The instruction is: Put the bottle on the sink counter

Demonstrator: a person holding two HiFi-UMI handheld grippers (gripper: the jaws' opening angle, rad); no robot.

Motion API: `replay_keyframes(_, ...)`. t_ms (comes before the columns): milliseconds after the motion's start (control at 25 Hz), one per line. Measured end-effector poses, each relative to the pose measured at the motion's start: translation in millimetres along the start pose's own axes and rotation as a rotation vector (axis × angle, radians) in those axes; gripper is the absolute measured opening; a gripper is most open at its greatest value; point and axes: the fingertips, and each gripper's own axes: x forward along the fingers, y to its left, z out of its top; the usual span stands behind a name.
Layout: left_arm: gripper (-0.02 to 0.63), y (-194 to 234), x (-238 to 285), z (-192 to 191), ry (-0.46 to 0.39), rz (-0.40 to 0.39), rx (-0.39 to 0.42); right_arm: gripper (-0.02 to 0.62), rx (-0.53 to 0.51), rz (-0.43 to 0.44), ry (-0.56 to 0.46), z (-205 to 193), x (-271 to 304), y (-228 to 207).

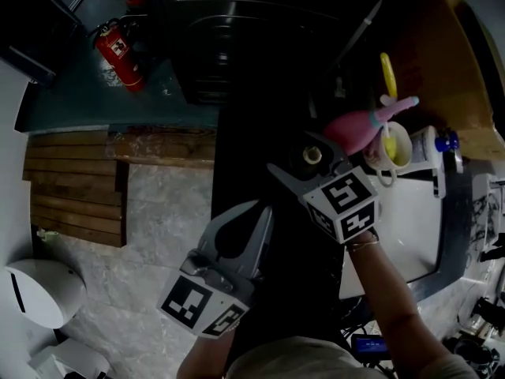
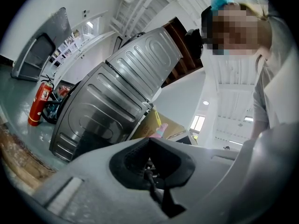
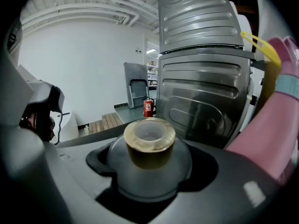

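Note:
My right gripper (image 1: 314, 164) is shut on a small bottle (image 1: 312, 155) with a gold cap, held up in the air. In the right gripper view the bottle (image 3: 149, 143) sits upright between the jaws of the right gripper (image 3: 148, 167), its rounded grey shoulder in their cutout. The white sink (image 1: 410, 227) lies below and to the right of it. My left gripper (image 1: 259, 212) hangs lower left, shut and empty; in the left gripper view its jaws meet at the tip of the left gripper (image 2: 150, 141).
A pink bottle (image 1: 364, 126) and a yellow mug (image 1: 397, 147) holding a yellow brush stand beside the sink. A ribbed steel appliance (image 3: 201, 73) rises just behind. A red fire extinguisher (image 1: 118, 54) and a white bin (image 1: 35, 290) are on the floor to the left.

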Motion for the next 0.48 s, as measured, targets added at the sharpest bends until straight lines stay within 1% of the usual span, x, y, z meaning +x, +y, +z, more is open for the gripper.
replay_keyframes(320, 0.006, -15.3, -5.2, -7.5, 0.015, -0.006, 0.010, 0.344, 0.074, -0.034, -0.064, 7.5, -21.1, -2.7)
replay_keyframes(480, 0.006, -24.6, -10.2, -13.5, 0.030, -0.005, 0.015, 0.344, 0.069, -0.075, -0.092, 9.5, -38.5, -5.8)
